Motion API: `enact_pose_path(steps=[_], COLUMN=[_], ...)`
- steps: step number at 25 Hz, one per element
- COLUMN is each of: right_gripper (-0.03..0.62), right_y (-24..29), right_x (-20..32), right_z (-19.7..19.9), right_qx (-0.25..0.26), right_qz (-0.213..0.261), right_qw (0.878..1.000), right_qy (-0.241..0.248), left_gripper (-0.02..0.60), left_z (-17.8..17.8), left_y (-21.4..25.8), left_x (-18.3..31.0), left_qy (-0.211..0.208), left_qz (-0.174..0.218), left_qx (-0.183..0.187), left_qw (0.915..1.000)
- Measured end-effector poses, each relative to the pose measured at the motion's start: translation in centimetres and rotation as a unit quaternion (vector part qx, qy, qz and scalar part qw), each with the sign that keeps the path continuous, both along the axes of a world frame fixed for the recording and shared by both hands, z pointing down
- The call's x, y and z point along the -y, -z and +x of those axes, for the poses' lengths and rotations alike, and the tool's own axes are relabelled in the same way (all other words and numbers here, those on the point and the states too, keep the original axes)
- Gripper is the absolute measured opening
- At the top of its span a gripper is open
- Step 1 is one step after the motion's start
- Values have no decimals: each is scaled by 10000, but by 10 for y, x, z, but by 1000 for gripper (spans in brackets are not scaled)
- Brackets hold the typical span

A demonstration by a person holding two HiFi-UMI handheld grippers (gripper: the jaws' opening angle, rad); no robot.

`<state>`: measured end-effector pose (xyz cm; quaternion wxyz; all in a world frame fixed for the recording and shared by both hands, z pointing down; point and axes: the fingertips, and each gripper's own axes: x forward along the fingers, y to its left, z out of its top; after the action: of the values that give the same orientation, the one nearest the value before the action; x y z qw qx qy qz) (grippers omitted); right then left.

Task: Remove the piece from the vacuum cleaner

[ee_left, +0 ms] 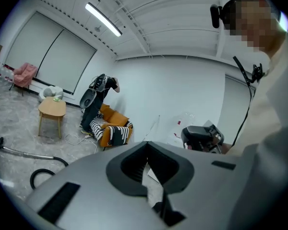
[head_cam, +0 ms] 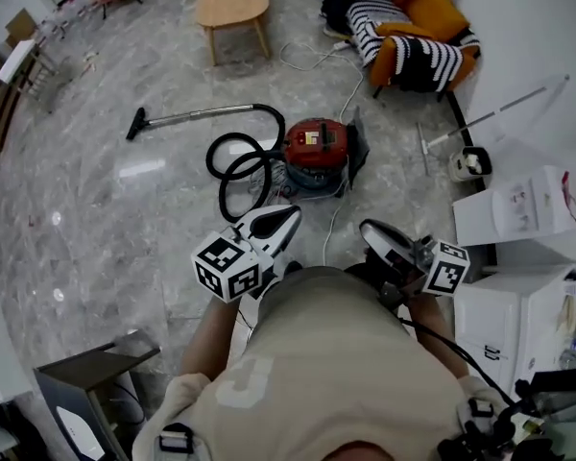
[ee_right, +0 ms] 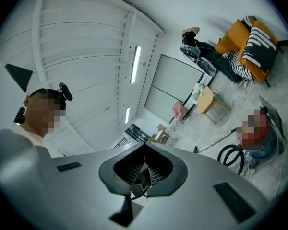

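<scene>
Left claw (head_cam: 290, 215) is pinched right shut, tips meeting with nothing between them, and its own view (ee_left: 146, 143) confirms it. Right claw (head_cam: 367, 228) is the same, jaws together and empty (ee_right: 145, 145). Both are held up close to the person's chest, pointing forward, well apart from each other. Ahead of and below the two claws, between their lines, the red vacuum cleaner (head_cam: 317, 148) sits on the grey floor (head_cam: 106, 219), untouched. Its black hose (head_cam: 234, 165) coils just beyond the left claw's tips, and the wand (head_cam: 194, 115) runs off further ahead to that claw's left. Far beyond the right claw there's an orange armchair (head_cam: 424, 8) with striped cushions.
</scene>
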<state>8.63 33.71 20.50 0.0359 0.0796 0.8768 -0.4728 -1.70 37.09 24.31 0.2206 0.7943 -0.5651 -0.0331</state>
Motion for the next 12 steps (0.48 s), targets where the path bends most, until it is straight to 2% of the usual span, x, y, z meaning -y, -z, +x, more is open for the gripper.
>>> enact_pose_path(steps=[5,12], right_gripper=[3,3], right_y=[0,-11], right_x=[12,42], right_z=[-3,-8], right_qx=[-34,-67], right_qz=[-80,-215], right_qw=[9994,9992], right_qy=[-339,-319], left_gripper=[3,3], left_z=[-1,-7], left_y=[-2,-13], left_x=[15,52], left_qy=[-310,-338], left_qz=[-57,-329], left_qx=[-81,-84], left_qw=[9995,9989])
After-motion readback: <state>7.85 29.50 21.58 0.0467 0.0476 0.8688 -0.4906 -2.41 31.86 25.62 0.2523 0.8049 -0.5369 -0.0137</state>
